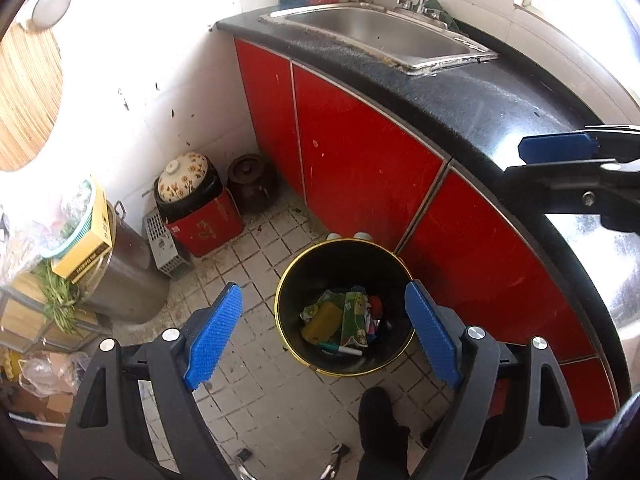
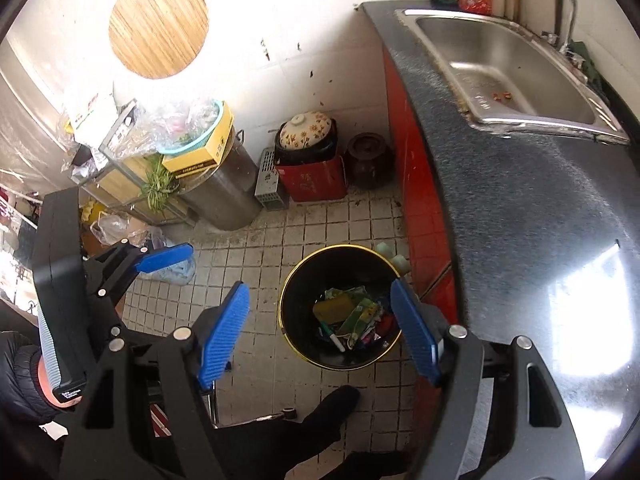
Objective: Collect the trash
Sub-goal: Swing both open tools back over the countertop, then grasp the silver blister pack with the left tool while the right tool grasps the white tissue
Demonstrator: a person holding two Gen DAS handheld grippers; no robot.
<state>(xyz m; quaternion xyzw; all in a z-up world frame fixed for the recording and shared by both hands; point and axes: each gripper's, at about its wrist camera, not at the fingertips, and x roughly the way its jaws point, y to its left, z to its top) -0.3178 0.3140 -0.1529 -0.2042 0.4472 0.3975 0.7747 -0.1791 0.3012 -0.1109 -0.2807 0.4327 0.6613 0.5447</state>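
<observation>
Left to right across both wrist views. My left tongs (image 1: 324,322) hang above the floor with the blue pads (image 1: 214,334) spread wide and nothing between them; seen from the right wrist camera they sit at the left of the view (image 2: 160,258), just as empty. Below and between the pads stands the black bin (image 1: 288,340) with its yellow rim, on the tiled floor (image 1: 248,276) just beside the red cabinet doors (image 1: 360,160). The trash (image 1: 342,318) lies at its bottom: crumpled green wrappers, a yellow piece and a white marker pen (image 1: 344,350). My right tongs (image 2: 320,328) are also parted and empty, framing the same bin (image 2: 294,320) from above, with the dark tabletop (image 2: 520,220) and steel sink (image 2: 592,120) to their right.

Step in hand, as I judge it: the drop over the bin is done and both tongs are free for the next piece. To do it well I should keep the pads wide until clear of the rim, lift straight up so nothing snags, and look for remaining litter on the tabletop or floor; small red scraps in the sink basin may qualify.

Pose: both tongs point steeply downward, side by side, left slightly ahead; my dark-clad leg (image 2: 316,420) shows below them
</observation>
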